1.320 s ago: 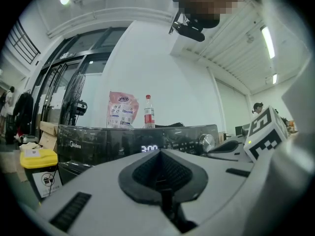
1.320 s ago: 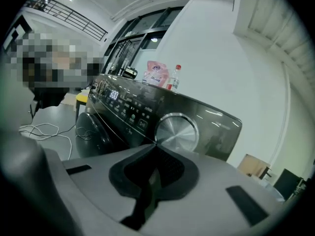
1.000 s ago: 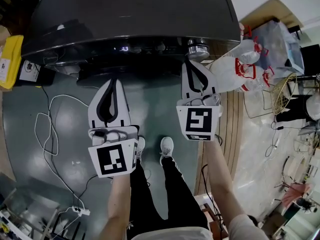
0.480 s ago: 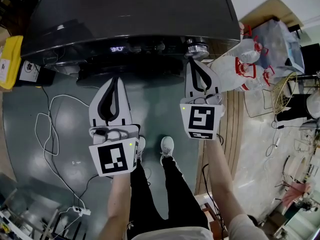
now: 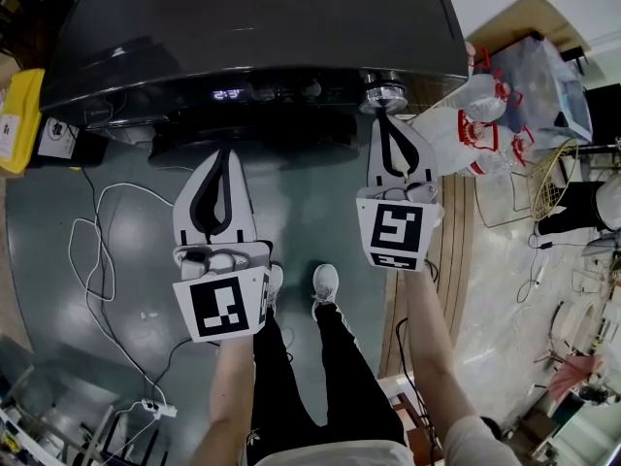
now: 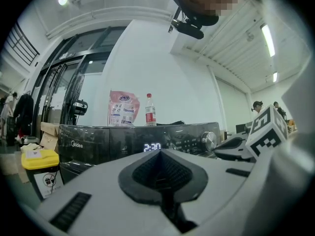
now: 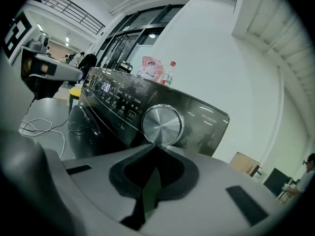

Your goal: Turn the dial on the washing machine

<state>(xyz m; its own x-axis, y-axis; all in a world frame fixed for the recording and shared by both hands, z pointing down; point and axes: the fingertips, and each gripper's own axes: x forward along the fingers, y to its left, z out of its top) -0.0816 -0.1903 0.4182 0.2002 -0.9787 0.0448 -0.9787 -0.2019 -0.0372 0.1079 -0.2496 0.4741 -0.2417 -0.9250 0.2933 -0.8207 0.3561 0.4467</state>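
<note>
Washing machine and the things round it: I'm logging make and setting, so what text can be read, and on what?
"Midea": on the washing machine, front left.
"2:30": on its lit display.
Print on the pink pouch, bottle label, panel buttons, yellow bin sticker: too blurred to read.

Round brushed-silver dial (image 7: 162, 124) sits, facing me, at the right end of the lit control panel (image 7: 116, 101) of the dark washing machine (image 5: 252, 22).

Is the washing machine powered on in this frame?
On. The washing machine has its panel display lit with white digits, seen in both the left gripper view and the head view.
</note>
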